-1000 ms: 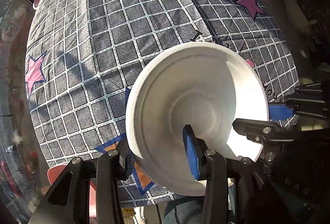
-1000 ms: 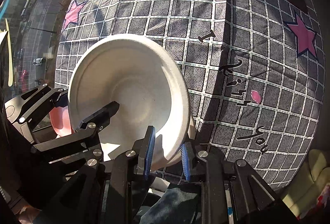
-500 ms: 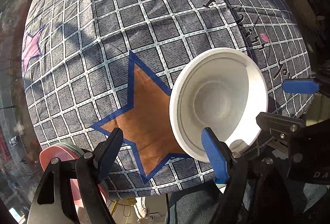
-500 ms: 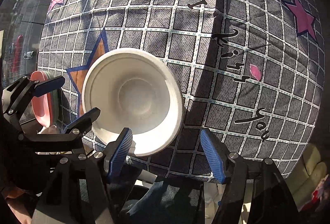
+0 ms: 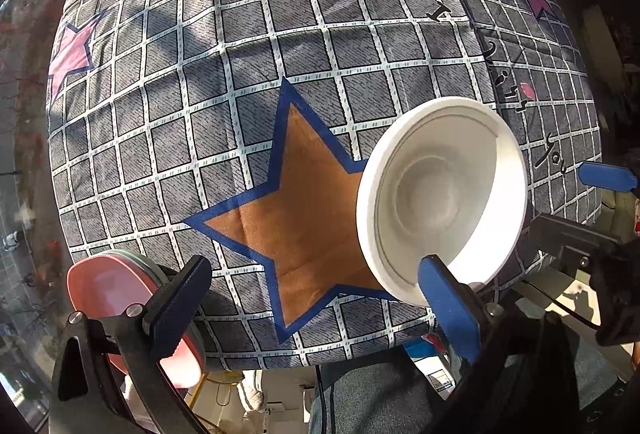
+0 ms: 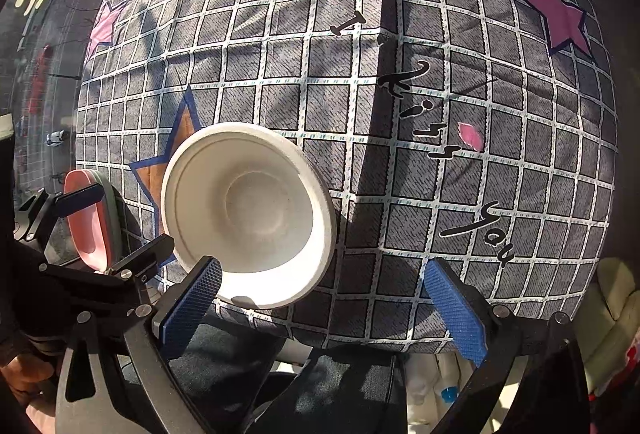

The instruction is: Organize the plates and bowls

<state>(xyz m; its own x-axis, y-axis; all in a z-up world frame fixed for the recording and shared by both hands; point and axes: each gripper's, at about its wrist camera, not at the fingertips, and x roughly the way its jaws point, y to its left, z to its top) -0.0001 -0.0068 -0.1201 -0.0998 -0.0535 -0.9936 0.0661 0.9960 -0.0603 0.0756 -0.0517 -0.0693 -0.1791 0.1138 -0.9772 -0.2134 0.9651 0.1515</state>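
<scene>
Sitting upright on the checked tablecloth [image 5: 224, 82], the white bowl [image 5: 440, 202] rests near the table's near edge, its left rim overlapping the right-hand points of the big orange star [image 5: 304, 218] printed on the cloth. Taking that star as the mark: the bowl lies just to its right, and the black handwritten lettering [image 6: 424, 114] runs down the cloth further right again, beyond the bowl. To the star's lower left, at the very edge of the table, a small stack of plates [image 5: 120, 298] shows with a pink one on top and a pale green rim beneath it.

Both tools point down at the cloth, and both have just been opening. The left gripper [image 5: 316, 298] stands wide apart over the star's lower half; its right blue pad [image 5: 448, 298] is beside the bowl's near rim, in front of it from this view, and its dark left finger [image 5: 176, 298] is by the plate stack. Nothing is clamped between them. The right gripper [image 6: 324, 310] is likewise spread wide, to the right of the star, with its left pad [image 6: 192, 310] just off the bowl's near rim and its right pad [image 6: 456, 310] over bare checked cloth. The bowl is free of both.

A person's dark trouser leg [image 5: 360, 394] shows below the table edge.
</scene>
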